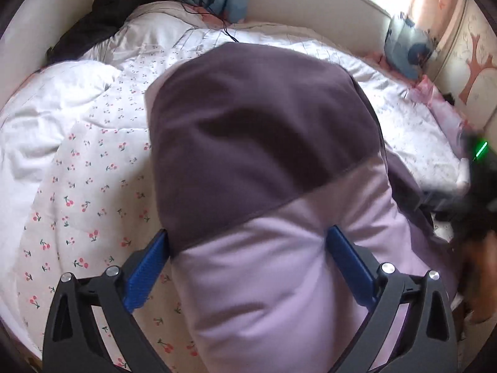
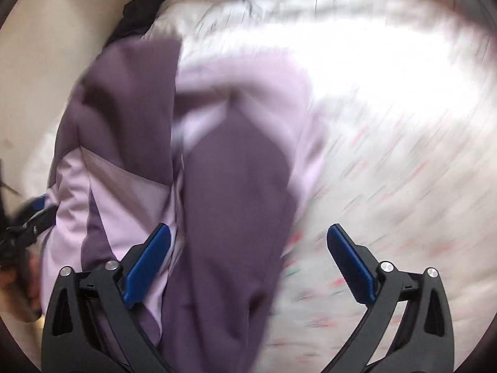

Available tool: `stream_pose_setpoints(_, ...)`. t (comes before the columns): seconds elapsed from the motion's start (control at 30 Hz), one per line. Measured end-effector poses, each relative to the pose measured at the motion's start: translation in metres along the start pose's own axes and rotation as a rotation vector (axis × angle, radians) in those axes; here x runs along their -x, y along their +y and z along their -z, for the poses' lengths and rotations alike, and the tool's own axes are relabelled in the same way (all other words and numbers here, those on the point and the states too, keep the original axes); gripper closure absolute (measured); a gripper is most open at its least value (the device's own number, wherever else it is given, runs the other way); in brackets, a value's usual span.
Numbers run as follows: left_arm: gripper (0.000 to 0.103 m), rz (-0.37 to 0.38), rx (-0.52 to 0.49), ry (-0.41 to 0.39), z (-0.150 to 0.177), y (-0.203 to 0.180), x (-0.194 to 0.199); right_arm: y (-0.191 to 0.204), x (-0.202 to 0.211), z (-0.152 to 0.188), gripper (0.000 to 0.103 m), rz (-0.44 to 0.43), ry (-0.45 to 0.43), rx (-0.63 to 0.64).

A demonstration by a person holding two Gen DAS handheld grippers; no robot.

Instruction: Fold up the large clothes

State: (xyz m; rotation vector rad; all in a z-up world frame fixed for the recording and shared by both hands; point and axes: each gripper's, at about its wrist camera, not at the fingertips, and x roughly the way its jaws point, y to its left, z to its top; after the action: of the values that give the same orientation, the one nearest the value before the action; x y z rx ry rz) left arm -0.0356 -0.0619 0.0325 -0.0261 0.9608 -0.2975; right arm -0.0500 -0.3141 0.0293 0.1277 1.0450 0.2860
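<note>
- Two grippers over a bed; one garment in work, a two-tone purple jacket (image 1: 264, 161), dark plum upper part and pale lilac lower part.
- Jacket lies on the white cherry-print quilt (image 1: 93, 186), bunched and partly doubled over itself.
- Left gripper (image 1: 248, 248): jaws stand wide apart. The lilac part of the jacket sits between the blue pads (image 1: 149, 267), but they do not press on it.
- Right gripper (image 2: 248, 248): jaws wide apart as well; a dark plum fold of the jacket (image 2: 223, 217) runs up between them, nearer the left-hand pad. No clamping visible; view is heavily motion-blurred.
- Left gripper also shows at the left edge of the right wrist view (image 2: 34, 217), beside the jacket's lilac edge.
- Right gripper shows at the right edge of the left wrist view, blurred, with a green light (image 1: 480, 149).
- Far side of bed: dark clothing (image 1: 108, 15) heaped by the headboard, blue patterned pillow (image 1: 407, 52) near the window corner.
</note>
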Motion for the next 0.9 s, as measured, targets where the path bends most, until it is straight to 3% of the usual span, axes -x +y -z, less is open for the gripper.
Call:
stream_pose_setpoints(0.1, 0.007, -0.015, -0.034, -0.005, 0.000, -0.011, -0.003, 0.019, 0.037, -0.037, 0.006, 0.101, -0.123, 0.045)
stream_pose_setpoints(0.17, 0.007, -0.010, -0.031, -0.005, 0.000, -0.009, -0.001, 0.033, 0.034, -0.062, 0.006, 0.076, -0.160, 0.084)
stream_pose_setpoints(0.23, 0.006, 0.006, -0.019, -0.004, 0.003, 0.003, 0.000, 0.035, 0.003, -0.079, 0.006, 0.081, -0.117, 0.069)
stream_pose_setpoints(0.3, 0.006, 0.014, -0.019, -0.022, 0.006, 0.010, -0.001, 0.026, -0.067, -0.082, 0.006, 0.128, -0.020, 0.022)
stream_pose_setpoints(0.37, 0.006, 0.020, -0.026, -0.032, 0.004, 0.011, -0.001, -0.004, -0.112, -0.063, 0.006, -0.017, 0.003, -0.147)
stream_pose_setpoints(0.4, 0.006, 0.019, -0.034, -0.025, 0.005, 0.009, -0.002, -0.010, -0.118, -0.066, 0.006, -0.046, -0.008, -0.186)
stream_pose_setpoints(0.57, 0.006, -0.005, -0.054, -0.029, 0.013, 0.008, 0.000, -0.012, -0.088, -0.059, 0.007, -0.004, 0.056, -0.155)
stream_pose_setpoints(0.63, 0.006, 0.004, -0.023, -0.026, 0.014, 0.014, 0.003, -0.001, -0.052, -0.055, 0.007, -0.014, -0.003, -0.129)
stream_pose_setpoints(0.7, 0.006, 0.007, -0.012, -0.033, 0.016, 0.017, 0.004, 0.009, -0.007, -0.026, 0.007, -0.077, -0.094, -0.091)
stream_pose_setpoints(0.77, 0.006, -0.004, -0.011, -0.048, 0.018, 0.016, 0.005, 0.017, 0.009, 0.007, 0.006, -0.055, -0.109, -0.097)
stream_pose_setpoints(0.83, 0.005, -0.018, -0.016, -0.060, 0.020, 0.012, 0.005, 0.023, -0.011, 0.037, 0.007, 0.014, -0.006, -0.083)
stream_pose_setpoints(0.9, 0.005, -0.055, -0.059, -0.064, 0.024, 0.002, 0.006, 0.009, -0.033, 0.068, 0.006, -0.053, -0.004, -0.199)
